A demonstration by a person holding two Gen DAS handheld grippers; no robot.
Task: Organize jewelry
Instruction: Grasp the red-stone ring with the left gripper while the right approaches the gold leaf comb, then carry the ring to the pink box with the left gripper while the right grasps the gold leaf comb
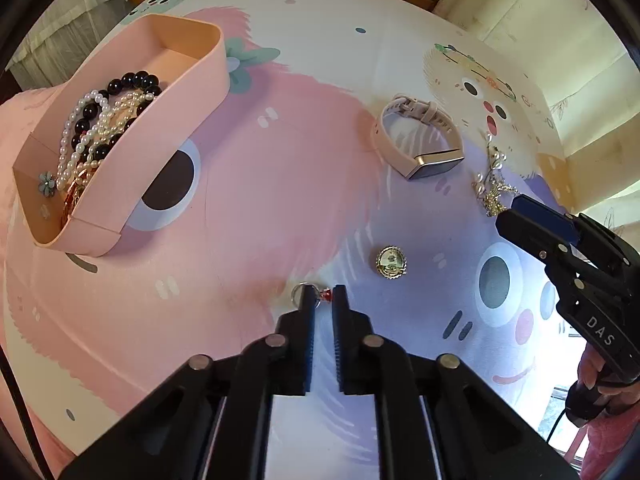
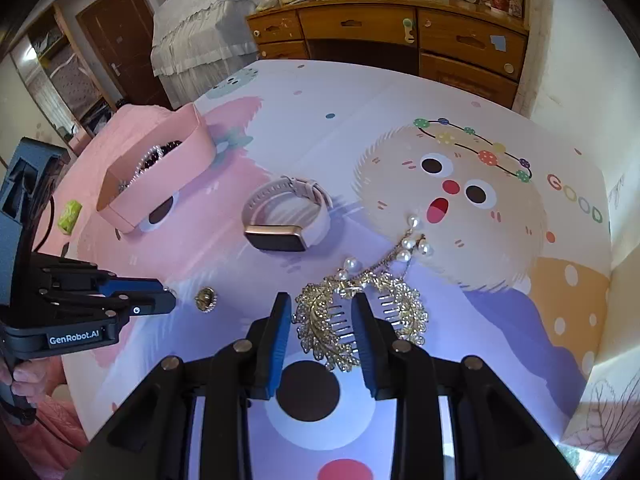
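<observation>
In the left wrist view my left gripper (image 1: 324, 294) points down at the cartoon tablecloth, shut on a small silver ring with a red stone (image 1: 326, 295); the ring's loop shows beside the left finger. My right gripper (image 2: 320, 304) straddles a gold hair comb with pearls (image 2: 316, 328), both pads against its leafy edges, the comb lying on the cloth. A pink open box (image 1: 192, 92) at the left holds pearl and black bead strands. A pink smartwatch (image 1: 420, 140) and a round gold brooch (image 1: 391, 263) lie loose on the cloth.
A wooden dresser (image 2: 360, 28) stands beyond the table's far edge, and a bed with a white cover (image 2: 200, 20) is behind it to the left. A small green item (image 2: 70, 216) lies left of the box. A hand (image 1: 600, 376) holds the right gripper's handle.
</observation>
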